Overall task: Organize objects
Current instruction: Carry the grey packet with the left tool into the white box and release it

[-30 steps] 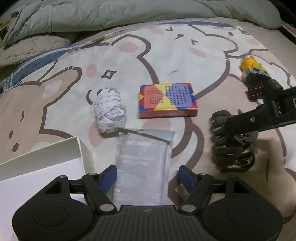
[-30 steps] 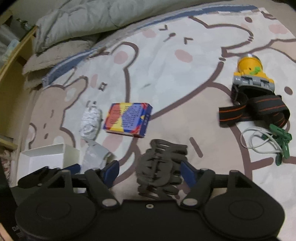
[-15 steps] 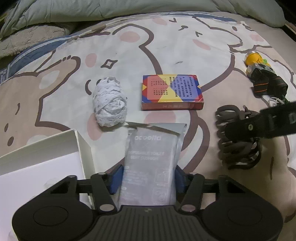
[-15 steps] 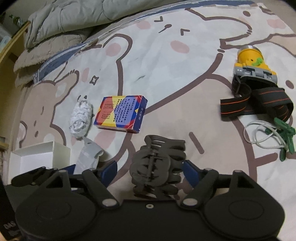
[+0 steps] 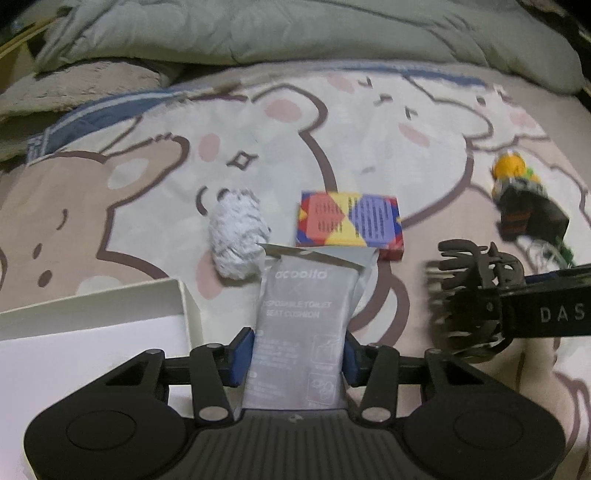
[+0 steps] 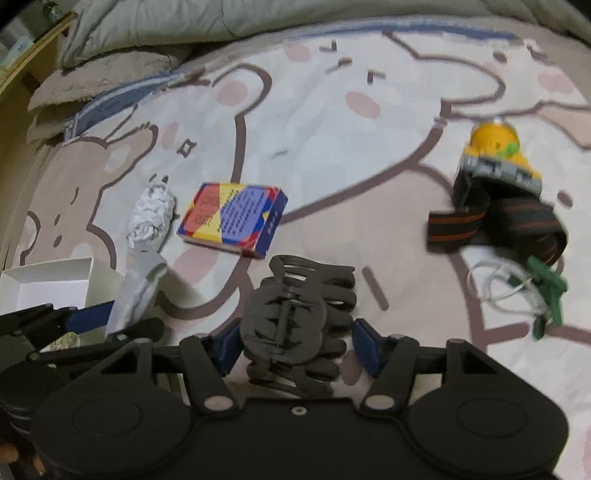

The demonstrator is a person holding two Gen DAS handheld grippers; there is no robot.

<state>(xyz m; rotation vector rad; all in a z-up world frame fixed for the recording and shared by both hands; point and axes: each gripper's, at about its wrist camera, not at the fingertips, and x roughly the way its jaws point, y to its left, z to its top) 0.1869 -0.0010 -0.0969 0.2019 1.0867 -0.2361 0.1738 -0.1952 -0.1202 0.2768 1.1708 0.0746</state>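
Note:
My left gripper (image 5: 297,356) is shut on a grey toilet seat cushion packet (image 5: 303,325), held lifted off the bedspread; the packet also shows in the right wrist view (image 6: 138,291). My right gripper (image 6: 297,345) is closed around a dark grey hair claw clip (image 6: 295,321), which also shows in the left wrist view (image 5: 469,291). A colourful card box (image 5: 349,223) and a white crumpled yarn ball (image 5: 238,232) lie just beyond the packet. An open white box (image 5: 92,328) stands at the left gripper's left.
A yellow headlamp with a black strap (image 6: 498,195) and a green clip on a white cord (image 6: 543,295) lie on the right of the bedspread. A grey duvet (image 5: 295,33) is bunched along the far edge. A wooden shelf edge (image 6: 22,66) is at far left.
My left gripper closed on the packet and lifted it. My right gripper moved forward around the hair clip and its fingers closed in on it.

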